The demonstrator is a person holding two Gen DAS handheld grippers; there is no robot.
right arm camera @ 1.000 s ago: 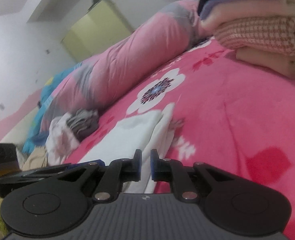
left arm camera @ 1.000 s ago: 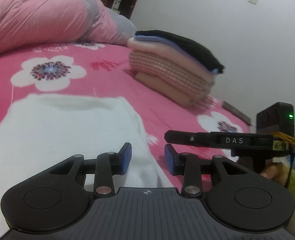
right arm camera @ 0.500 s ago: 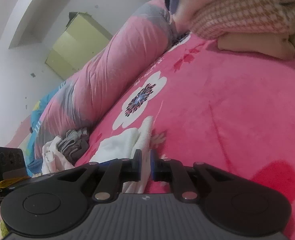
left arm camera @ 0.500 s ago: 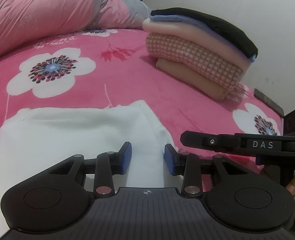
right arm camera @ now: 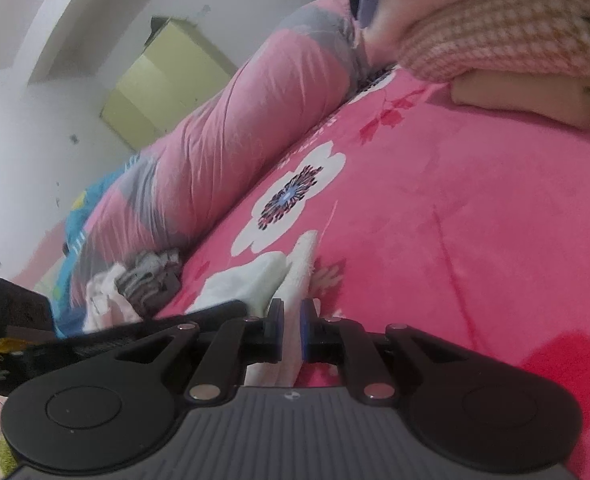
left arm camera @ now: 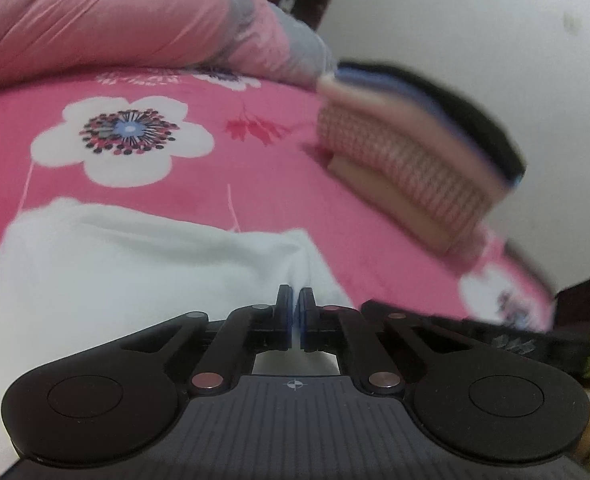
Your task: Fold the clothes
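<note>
Two hand-held grippers in play. Left hand-held gripper (left arm camera: 295,312): pressed together, pinching the near edge of the white garment (left arm camera: 135,264). Right hand-held gripper (right arm camera: 292,330): clamped on a fold of the same white garment (right arm camera: 255,280).

One white garment, lying flat on the bed (left arm camera: 279,200). One stack of folded clothes (left arm camera: 415,152) farther back: beige, pink-checked, pale pink, blue and black layers. One small heap of unfolded clothes (right arm camera: 135,284) beside the rolled quilt (right arm camera: 223,152).

Pink bedspread with white flowers. White walls; one yellow-green cabinet (right arm camera: 163,84) in the corner.
</note>
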